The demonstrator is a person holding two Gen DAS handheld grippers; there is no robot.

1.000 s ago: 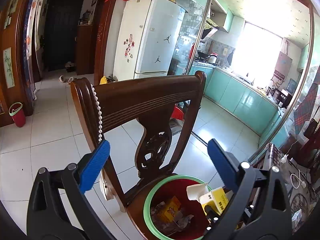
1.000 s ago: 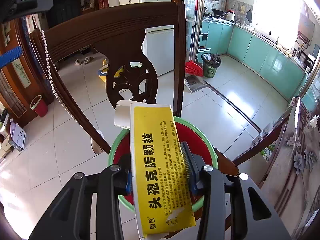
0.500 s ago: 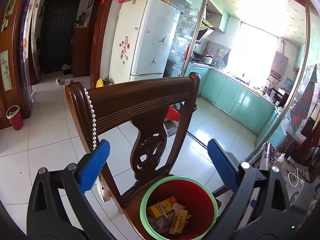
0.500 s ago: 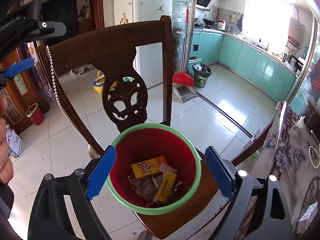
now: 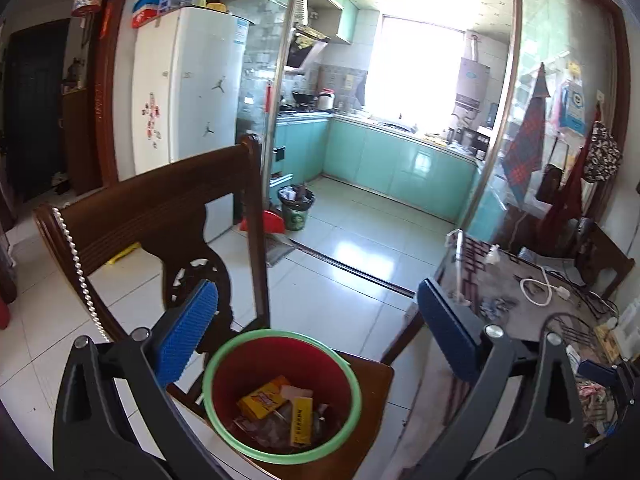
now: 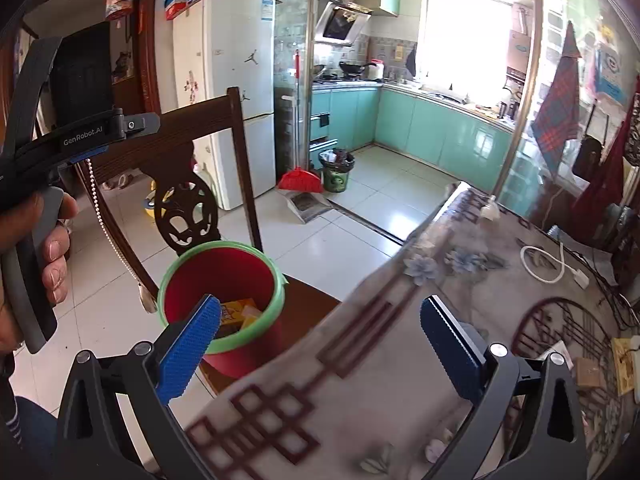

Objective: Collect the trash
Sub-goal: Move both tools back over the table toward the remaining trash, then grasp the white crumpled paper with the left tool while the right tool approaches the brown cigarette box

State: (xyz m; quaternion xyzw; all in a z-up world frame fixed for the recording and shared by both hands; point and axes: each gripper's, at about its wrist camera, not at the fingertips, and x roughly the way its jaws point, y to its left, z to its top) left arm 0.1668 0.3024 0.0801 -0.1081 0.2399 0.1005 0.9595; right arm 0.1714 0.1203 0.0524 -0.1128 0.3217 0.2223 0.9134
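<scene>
A round red plastic bin with a green rim [image 5: 282, 394] stands on the seat of a dark carved wooden chair [image 5: 160, 216], just beside a table covered in a grey patterned cloth under clear plastic [image 6: 400, 360]. Inside the bin lie collected scraps, among them a yellow carton [image 5: 262, 396] and a narrow yellow box [image 5: 301, 420]. The left gripper [image 5: 316, 340] hovers above the bin with its blue-padded jaws spread wide and nothing between them. The right gripper [image 6: 320, 346] hangs over the table edge, its jaws opening to their widest and holding nothing; the bin shows behind its left pad. A hand [image 6: 28, 240] wraps the left tool's grey handle at that view's left edge. The step in hand looks to be going to the table for more trash. To do it well, I would keep the jaws spread until the pads bracket one piece, approach low and flat over the slippery cover, steer clear of the white cable [image 6: 548, 264], and squeeze only once the piece sits squarely between the pads.
</scene>
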